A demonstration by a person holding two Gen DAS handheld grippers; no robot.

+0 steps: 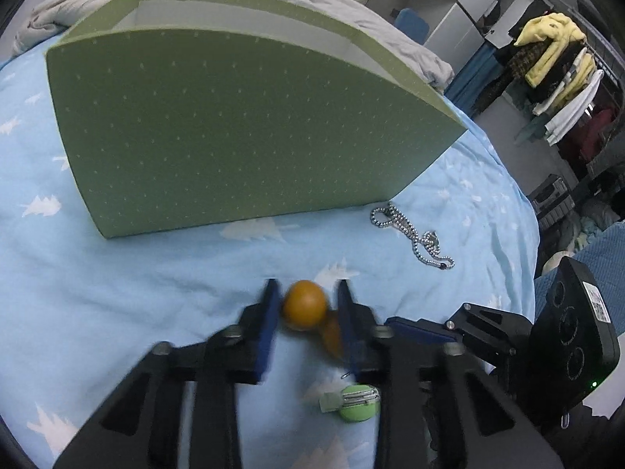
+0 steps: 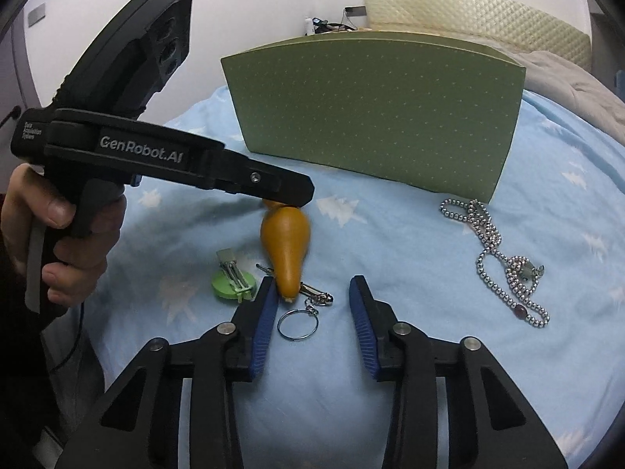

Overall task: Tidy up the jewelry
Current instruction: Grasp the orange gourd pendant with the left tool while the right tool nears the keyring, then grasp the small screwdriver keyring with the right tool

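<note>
The orange gourd-shaped pendant lies on the bed, long axis running near-to-far, its fat end inside the left hand-held gripper, not visibly clamped; the right hand-held gripper stands released at its near tip.

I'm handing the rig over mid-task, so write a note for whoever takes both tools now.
Left tool: open, straddling the bulb of the orange gourd charm, unclamped.
Right tool: open, at the charm's narrow end, keyring between its fingers.
Bead necklace and green clip lie on the bedspread, outside the green box.
Done: nothing seen put away.
Left: all three pieces.
</note>
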